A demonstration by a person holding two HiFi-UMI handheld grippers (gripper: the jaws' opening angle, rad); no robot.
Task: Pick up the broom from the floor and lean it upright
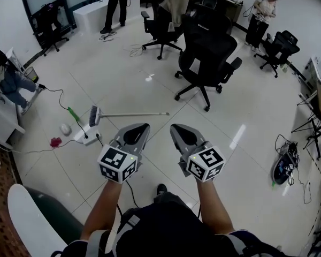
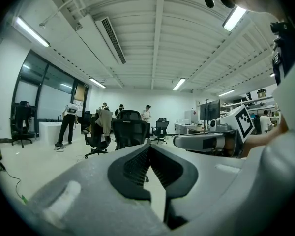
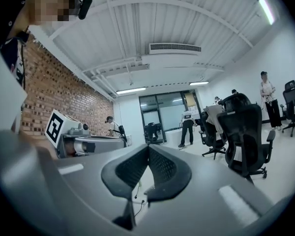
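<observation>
The broom is seen lying flat on the floor, ahead of both grippers & well apart from them. Its bristle head is turned to the head view's left. The thin handle is stretched out to the right, towards a black office chair. It isn't picked up yet.

The left gripper is held out approx. level. In its own view the fingers are seen closed tip to tip, w/ nothing btwn them. The right gripper is held just beside it, roughly parallel. Its fingers are likewise pressed together & empty. Each gripper is also caught from the side in the other's view, marker cube incl.

Near the bristle head, on the floor, are seen:
- a white power strip w/ a black cable
- a small red object
- a white rounded item
- a green thing

What the last three are can't be made out.

More office chairs & several people are seen in the bkgd, at the far side of the room. A brick wall is shown in the right gripper view.
</observation>
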